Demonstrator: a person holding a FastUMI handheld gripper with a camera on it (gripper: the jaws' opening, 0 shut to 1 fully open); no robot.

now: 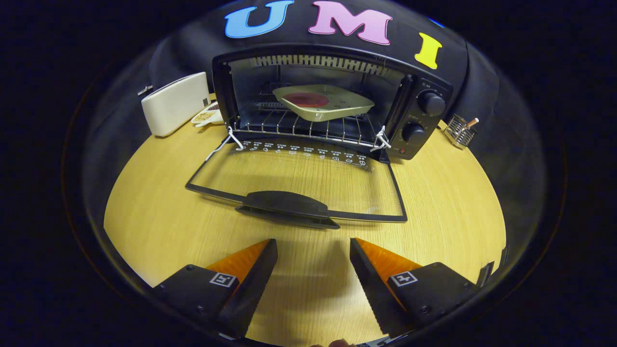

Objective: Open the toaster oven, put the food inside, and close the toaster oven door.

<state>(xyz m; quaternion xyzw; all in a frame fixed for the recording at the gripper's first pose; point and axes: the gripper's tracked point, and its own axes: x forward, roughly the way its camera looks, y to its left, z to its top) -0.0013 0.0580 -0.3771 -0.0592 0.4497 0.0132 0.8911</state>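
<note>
The black toaster oven (pixel 424 120) stands at the back of the wooden table with its glass door (pixel 308 183) folded flat down toward me. The door's black handle (pixel 287 207) lies just ahead of my fingers. Inside, on the wire rack (pixel 289 126), rests a pale square plate (pixel 324 102) carrying a round reddish piece of food (pixel 306 100). My gripper (pixel 313 246) hovers open above the bare table in front of the door, with nothing between its orange-and-black fingers (pixel 250 265).
A white toaster (pixel 174 103) stands left of the oven, with a small dish of food (pixel 208 115) tucked between them. A wire holder (pixel 460 131) stands right of the oven. Two knobs (pixel 430 103) are on the oven's right panel.
</note>
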